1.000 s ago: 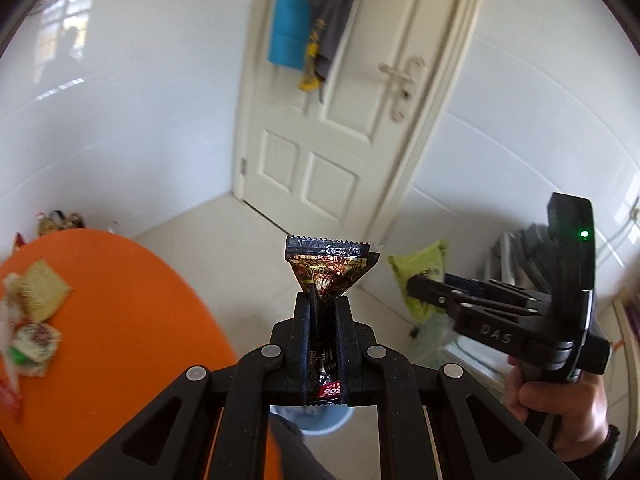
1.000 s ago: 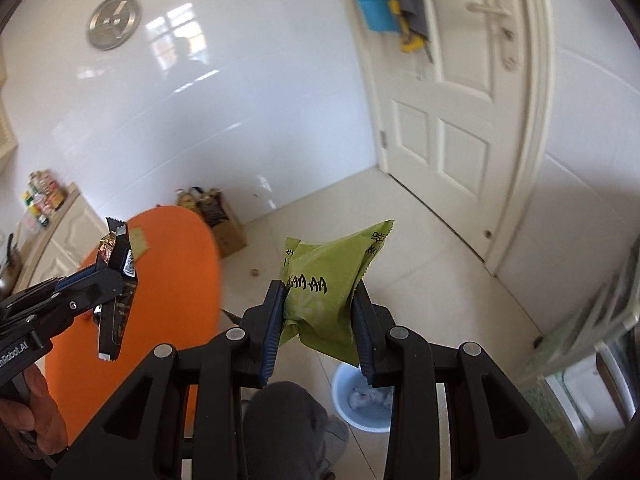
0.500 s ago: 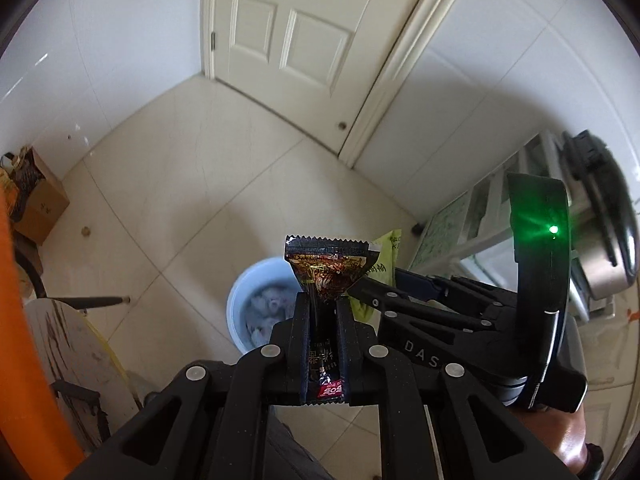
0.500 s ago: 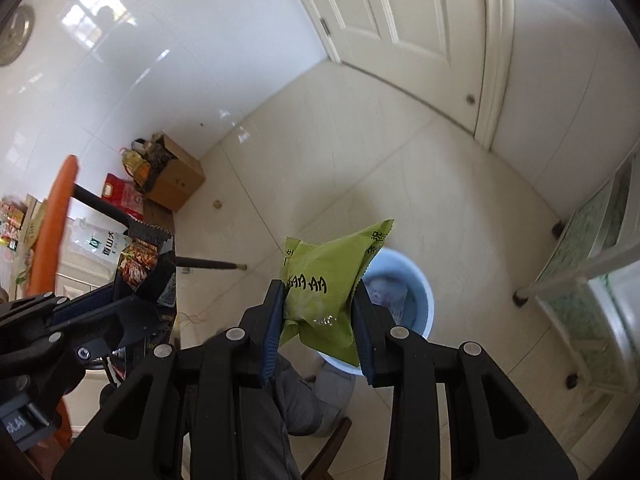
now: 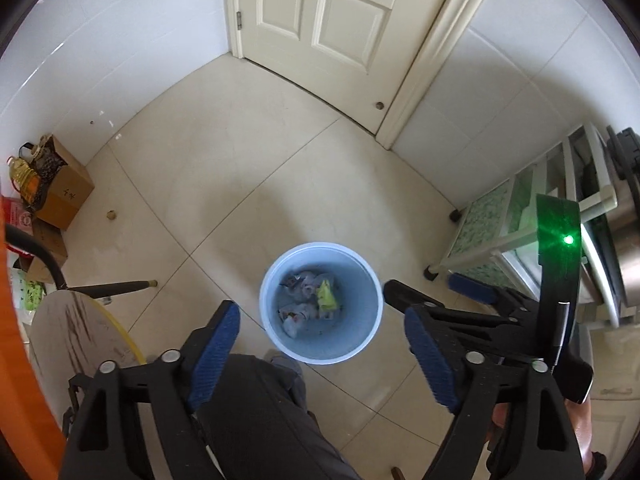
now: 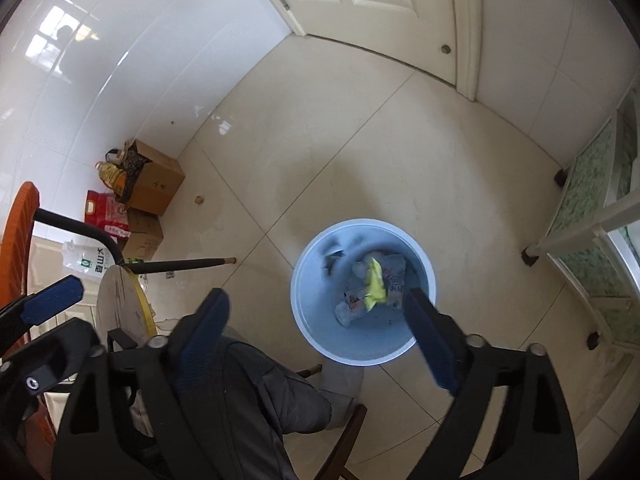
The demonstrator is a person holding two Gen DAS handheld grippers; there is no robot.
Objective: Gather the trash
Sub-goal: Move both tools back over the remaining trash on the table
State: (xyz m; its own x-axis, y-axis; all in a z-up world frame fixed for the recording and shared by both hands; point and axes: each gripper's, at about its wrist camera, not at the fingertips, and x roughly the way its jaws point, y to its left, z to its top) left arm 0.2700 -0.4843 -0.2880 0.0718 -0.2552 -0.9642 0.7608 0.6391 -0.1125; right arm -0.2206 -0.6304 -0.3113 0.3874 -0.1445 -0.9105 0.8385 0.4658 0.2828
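both grippers have just let go of their loads. half a second ago the left gripper (image 5: 320, 344) was clamped on a dark, crinkled snack wrapper and the right gripper (image 6: 320, 336) on a puffy green packet; now the jaws of both are opening wide and nothing sits between their blue pads. both point steeply down over a pale blue bin (image 5: 320, 302) on the tiled floor (image 5: 240, 168), where a second ago they faced the door (image 5: 324, 16) and the wall.

for the task, this looks like one round of trash delivered: two pieces dropped in. more litter lay on the orange table (image 5: 16, 340) a second ago, so the job is probably not finished.

the bin is round and open-topped, standing just in front of the person's knee (image 5: 256, 404). inside it is a heap of pale, crumpled wrappers with the green packet (image 5: 327, 295) lying on top, bright yellow-green against the rest. in the right wrist view a dark blurred shape (image 6: 334, 260) shows near the bin's far inner wall; it may be the dark wrapper mid-fall, though the blur makes that uncertain.
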